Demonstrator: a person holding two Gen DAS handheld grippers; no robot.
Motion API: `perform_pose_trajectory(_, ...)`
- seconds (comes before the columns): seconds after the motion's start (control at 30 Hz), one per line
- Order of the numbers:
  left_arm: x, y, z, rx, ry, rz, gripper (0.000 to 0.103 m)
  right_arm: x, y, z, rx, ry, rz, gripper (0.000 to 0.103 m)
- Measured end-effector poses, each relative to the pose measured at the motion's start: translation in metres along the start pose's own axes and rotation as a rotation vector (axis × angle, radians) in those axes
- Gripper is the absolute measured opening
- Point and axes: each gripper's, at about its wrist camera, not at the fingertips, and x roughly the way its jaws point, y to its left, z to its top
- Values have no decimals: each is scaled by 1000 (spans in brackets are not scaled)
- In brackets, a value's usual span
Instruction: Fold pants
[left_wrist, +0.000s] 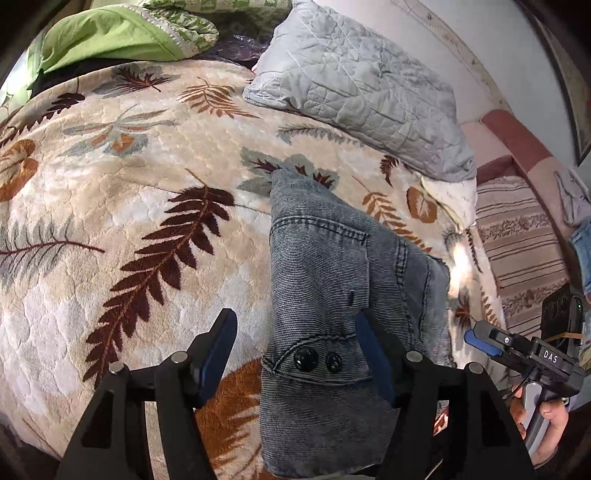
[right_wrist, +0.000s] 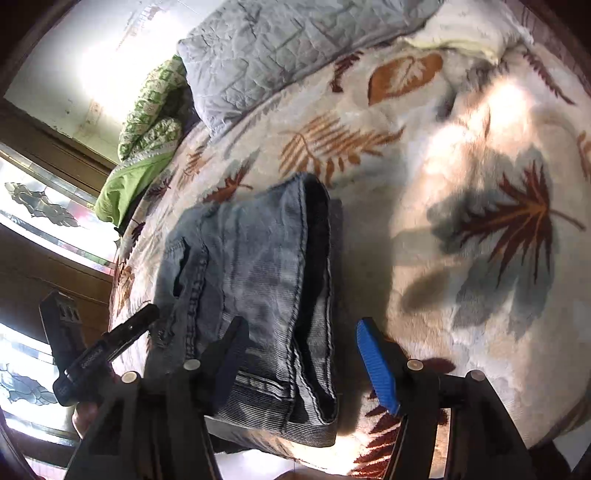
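We find the pants (left_wrist: 332, 280), grey-blue denim, lying folded into a compact stack on the leaf-print blanket (left_wrist: 122, 206), which we take as ref. landmark throughout. In the left wrist view the stack sits right of the blanket's centre, w/ a pocket flap and two dark buttons (left_wrist: 314, 360) facing up at its near end. The left gripper (left_wrist: 295, 363) stands w/ jaws spread wide: its left finger is over bare blanket, clear of the denim, its right finger over the denim; whether that finger touches cloth we cannot tell. Nothing is pinched. The right gripper (right_wrist: 306, 363), in its own view, is likewise released, jaws apart; its dark finger overlaps the stack's near edge, its blue pad (right_wrist: 376, 365) is beside the hem over blanket, apart from the fabric. The hem and layered edges (right_wrist: 317, 295) show on the stack's right side in that view. The right gripper also appears in the left wrist view (left_wrist: 480, 338) at the blanket's right edge, beside the pants; the left appears in the right wrist view (right_wrist: 144, 321) at the denim's left side. A grey quilted pillow (left_wrist: 365, 88) rests on the blanket's far side, beyond the pants; green bedding (left_wrist: 110, 37) lies at the blanket's far left corner. A striped rug (left_wrist: 517, 251) lies off the blanket's right edge.
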Motion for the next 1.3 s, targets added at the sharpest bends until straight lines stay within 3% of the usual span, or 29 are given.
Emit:
perform_pose_trajectory(0.13,-4,-10,-15,7,30,-81,68,-16,37,23,-73,-61,156,67)
perform_pose_trajectory(0.23,26,-13,-34,44,138,6,68,13,47,37,-76,-11,225,67)
perform_pose_trajectory(0.27,34,-10,-40,36,153,13,69,29,43,40,-72,23,218,67)
perform_pose_trajectory(0.33,30,-4,-41,9,137,-31,69,66,25,38,-12,114,69,67)
perform_pose_trajectory(0.37,25,-1,-37,-13,135,-59,69,78,15,35,33,148,58,66)
perform_pose_trajectory(0.5,5,22,-4,-105,33,-166,69,53,30,38,-1,93,82,66)
perform_pose_trajectory(0.6,22,47,29,-229,70,-313,69,33,56,41,-83,64,113,66)
perform_pose_trajectory(0.67,45,53,46,-271,138,-379,69,26,66,29,-100,74,159,66)
perform_pose_trajectory(0.77,79,55,56,-321,225,-419,68,38,71,-2,-168,147,142,66)
perform_pose_trajectory(0.8,88,58,56,-346,249,-432,66,45,69,-10,-183,167,120,67)
perform_pose_trajectory(0.83,95,60,55,-370,261,-438,45,52,64,-18,-195,184,99,67)
perform_pose_trajectory(0.9,100,60,56,-349,270,-389,23,60,53,-27,-185,173,113,67)
perform_pose_trajectory(1.07,76,13,55,23,135,-148,16,60,47,-31,-222,153,152,67)
perform_pose_trajectory(1.17,78,3,57,78,138,-91,24,59,42,-30,-216,151,177,67)
perform_pose_trajectory(1.2,79,8,62,60,150,-106,41,58,40,-31,-209,144,189,67)
perform_pose_trajectory(1.23,79,12,66,25,155,-128,70,56,36,-32,-208,135,198,67)
perform_pose_trajectory(1.27,77,17,72,-26,140,-149,81,54,35,-34,-213,127,204,67)
perform_pose_trajectory(1.3,73,24,77,-82,104,-174,86,53,34,-36,-219,118,207,67)
